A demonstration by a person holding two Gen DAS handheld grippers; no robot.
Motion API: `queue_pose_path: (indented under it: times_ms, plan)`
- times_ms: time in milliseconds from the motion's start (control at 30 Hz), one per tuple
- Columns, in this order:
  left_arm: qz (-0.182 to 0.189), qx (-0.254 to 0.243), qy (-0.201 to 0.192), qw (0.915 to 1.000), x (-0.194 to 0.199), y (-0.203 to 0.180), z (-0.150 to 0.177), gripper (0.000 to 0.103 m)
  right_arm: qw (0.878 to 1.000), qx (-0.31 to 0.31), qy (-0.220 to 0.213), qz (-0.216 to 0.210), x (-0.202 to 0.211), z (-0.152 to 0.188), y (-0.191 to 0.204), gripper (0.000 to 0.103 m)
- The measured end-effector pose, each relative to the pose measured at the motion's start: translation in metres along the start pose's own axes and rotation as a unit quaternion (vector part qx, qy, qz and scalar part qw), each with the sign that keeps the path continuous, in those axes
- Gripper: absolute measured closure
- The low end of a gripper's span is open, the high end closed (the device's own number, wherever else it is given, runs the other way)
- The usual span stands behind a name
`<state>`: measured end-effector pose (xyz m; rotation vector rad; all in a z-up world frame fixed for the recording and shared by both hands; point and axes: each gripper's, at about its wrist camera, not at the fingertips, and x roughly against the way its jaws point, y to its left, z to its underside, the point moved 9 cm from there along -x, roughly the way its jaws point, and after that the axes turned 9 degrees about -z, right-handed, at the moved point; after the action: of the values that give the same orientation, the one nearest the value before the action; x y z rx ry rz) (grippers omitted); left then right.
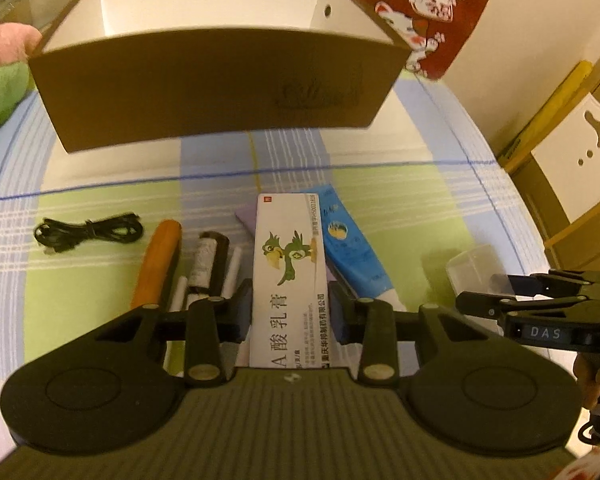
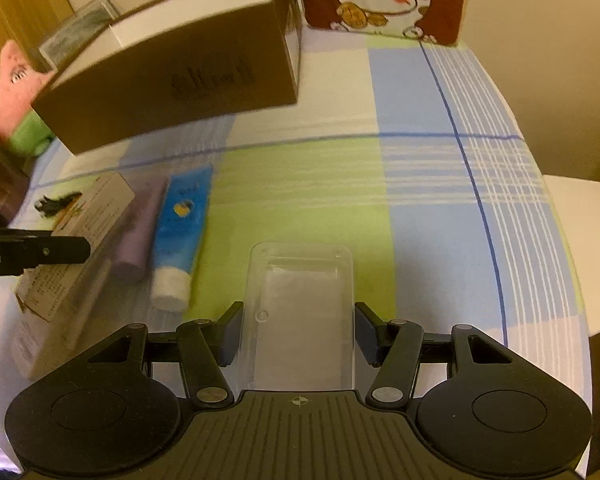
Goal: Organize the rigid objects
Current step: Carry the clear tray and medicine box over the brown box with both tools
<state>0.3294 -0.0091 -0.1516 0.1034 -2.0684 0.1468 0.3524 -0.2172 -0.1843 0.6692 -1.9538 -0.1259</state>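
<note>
Left wrist: left tool clamps ointment carton; right tool grips clear case.

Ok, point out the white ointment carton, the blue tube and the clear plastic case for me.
white ointment carton (image 1: 290, 276): left wrist view, on its printed top face.
blue tube (image 2: 184, 216): right wrist view, on the middle of its body.
clear plastic case (image 2: 300, 312): right wrist view, on its transparent lid.

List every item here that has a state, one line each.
brown box: open at the top, nothing visible inside
white carton: clamped between the pads of the left gripper
clear plastic case: shut, clamped by the right gripper
blue tube: capped, lying flat
black cable: coiled, tied
</note>
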Motion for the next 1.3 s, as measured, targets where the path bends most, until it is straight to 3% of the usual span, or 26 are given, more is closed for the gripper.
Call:
queue_pose_path:
  times_ms: [333, 733, 1000, 1300]
  plan:
    - [-0.011, 0.020, -0.052, 0.9984, 0.029, 0.020, -0.039, 0.070, 0.998, 0.026, -0.037, -0.046, 0.012, -0.054, 0.036, 0.049]
    - [-0.030, 0.025, -0.122, 0.9917, 0.046, 0.044, -0.119, 0.070, 0.988, 0.067, -0.092, -0.108, 0.012, -0.148, 0.100, 0.049]
    - [-0.044, 0.029, -0.142, 0.9885, 0.040, 0.051, -0.170, 0.070, 0.984, 0.083, -0.108, -0.113, -0.005, -0.201, 0.118, 0.049]
    - [-0.060, 0.032, -0.142, 0.9876, 0.021, 0.066, -0.206, 0.070, 0.983, 0.102, -0.113, -0.104, -0.025, -0.238, 0.128, 0.049]
